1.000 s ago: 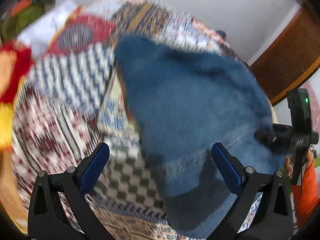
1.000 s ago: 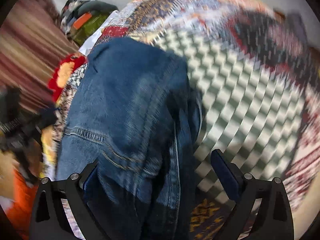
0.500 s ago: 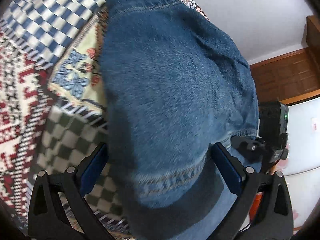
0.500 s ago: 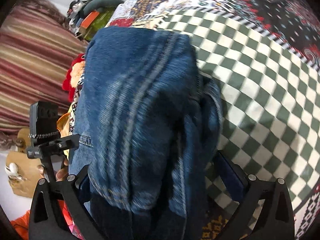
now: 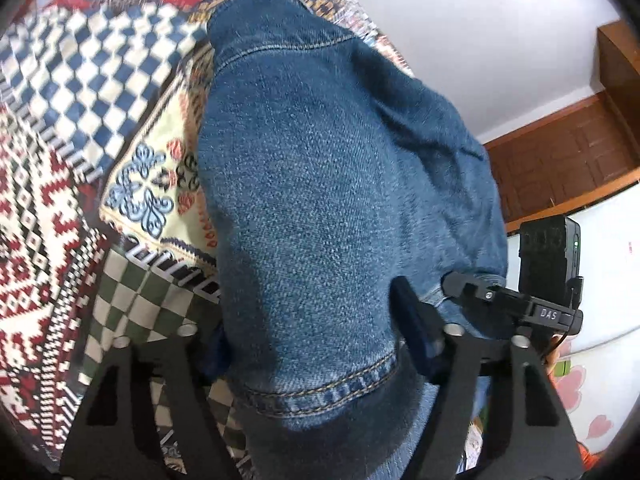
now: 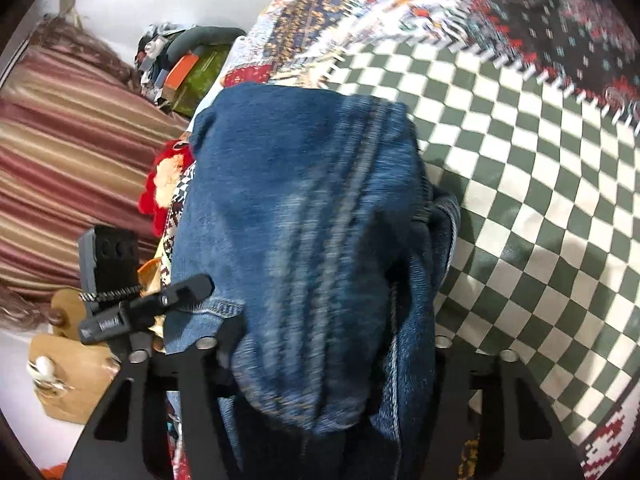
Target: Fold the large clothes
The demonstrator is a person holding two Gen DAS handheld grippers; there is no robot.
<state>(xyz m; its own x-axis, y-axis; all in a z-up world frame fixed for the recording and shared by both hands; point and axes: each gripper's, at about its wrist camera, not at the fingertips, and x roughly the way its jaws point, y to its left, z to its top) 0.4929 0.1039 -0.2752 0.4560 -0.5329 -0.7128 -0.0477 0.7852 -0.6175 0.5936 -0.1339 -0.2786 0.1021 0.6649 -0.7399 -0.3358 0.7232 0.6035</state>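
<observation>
A bed carries everything, spread with a patchwork cover (image 5: 60, 208) of blue-and-white checks, red diamond motifs and a green-and-white checkered panel (image 6: 520, 208). Blue denim jeans (image 5: 328, 184) lie bunched on the cover. A heap of clothes and a green bag (image 6: 200, 76) sits at the far corner.

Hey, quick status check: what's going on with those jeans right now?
Left gripper and right gripper both closing, denim between the jaws. Jeans bunched on the patterned blanket. Nothing in the way.

Jeans (image 5: 340, 208) draped on the patchwork quilt (image 5: 80, 152) — bundle (image 6: 188, 64) behind, curtain (image 6: 60, 152) at its left
</observation>
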